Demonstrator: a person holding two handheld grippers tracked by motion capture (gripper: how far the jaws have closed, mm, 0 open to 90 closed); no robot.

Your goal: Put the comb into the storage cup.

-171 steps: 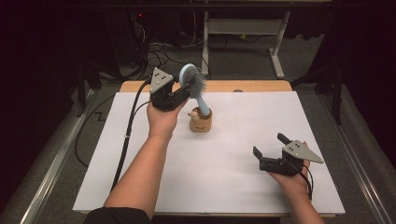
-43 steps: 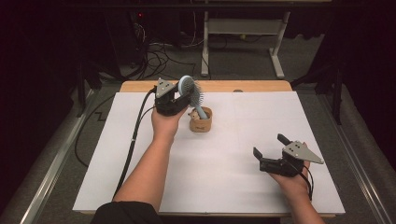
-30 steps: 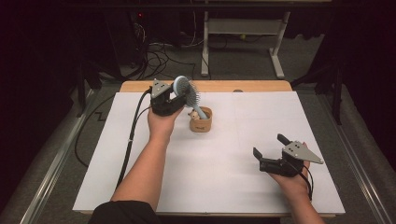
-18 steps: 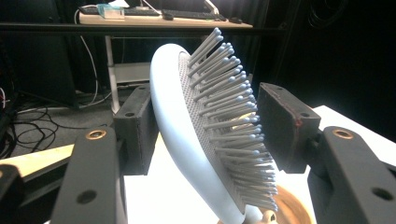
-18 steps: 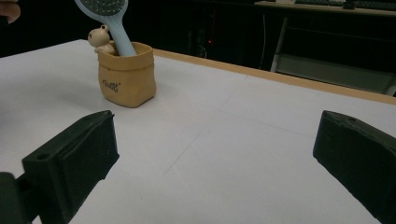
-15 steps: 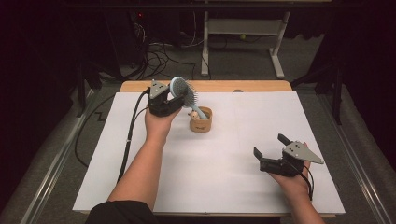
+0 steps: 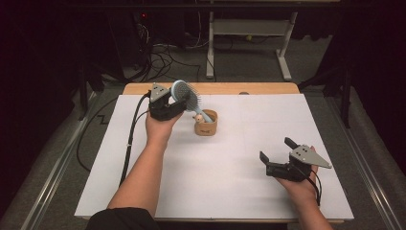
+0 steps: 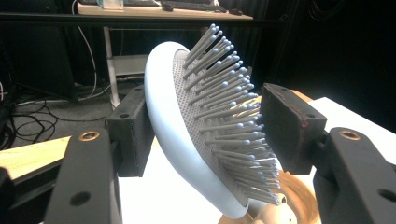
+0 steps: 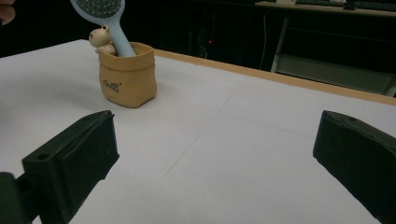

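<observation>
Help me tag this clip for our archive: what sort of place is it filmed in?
Probably a lab or workshop set up for recording: a table under a plain white sheet, loose cables on the floor behind it, and a metal desk frame in a dark room.

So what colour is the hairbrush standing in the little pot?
Pale blue hairbrush with grey bristles, clearest in the left gripper view; the pot is tan.

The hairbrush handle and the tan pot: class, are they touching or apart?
Touching. In the right gripper view the hairbrush leans with its handle down inside the tan pot, resting against the rim beside a small figure.
</observation>
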